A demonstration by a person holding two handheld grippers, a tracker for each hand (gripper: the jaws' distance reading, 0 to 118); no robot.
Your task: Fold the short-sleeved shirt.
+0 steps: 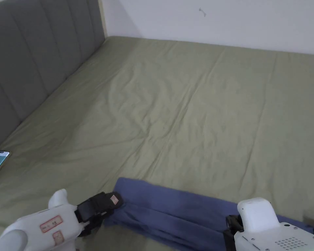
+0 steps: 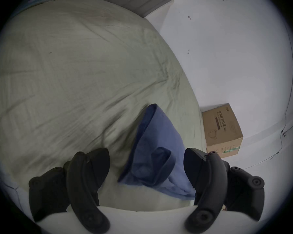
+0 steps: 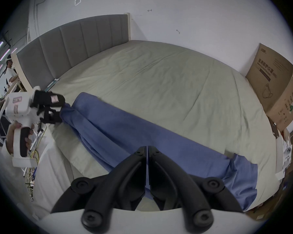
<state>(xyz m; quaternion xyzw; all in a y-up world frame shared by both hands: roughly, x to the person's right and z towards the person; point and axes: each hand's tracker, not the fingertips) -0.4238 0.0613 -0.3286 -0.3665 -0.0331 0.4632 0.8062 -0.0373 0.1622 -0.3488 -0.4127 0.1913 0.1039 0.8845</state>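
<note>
Shirt (image 3: 142,136): we see it lying blue along the bed's (image 1: 185,98) near edge.
Left gripper (image 2: 146,155): jaws apart, shirt end between them.
Right gripper (image 3: 147,149): jaws together, pinching shirt fabric.
Cardboard box (image 3: 277,89): printed writing, unread.

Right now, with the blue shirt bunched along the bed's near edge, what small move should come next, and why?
Probably close the left gripper on the shirt end between its open jaws. The right gripper looks shut on the other part, so both could then lift and spread it over the green sheet.

Blue shirt (image 1: 172,212) on green bedsheet (image 1: 192,108)
</note>
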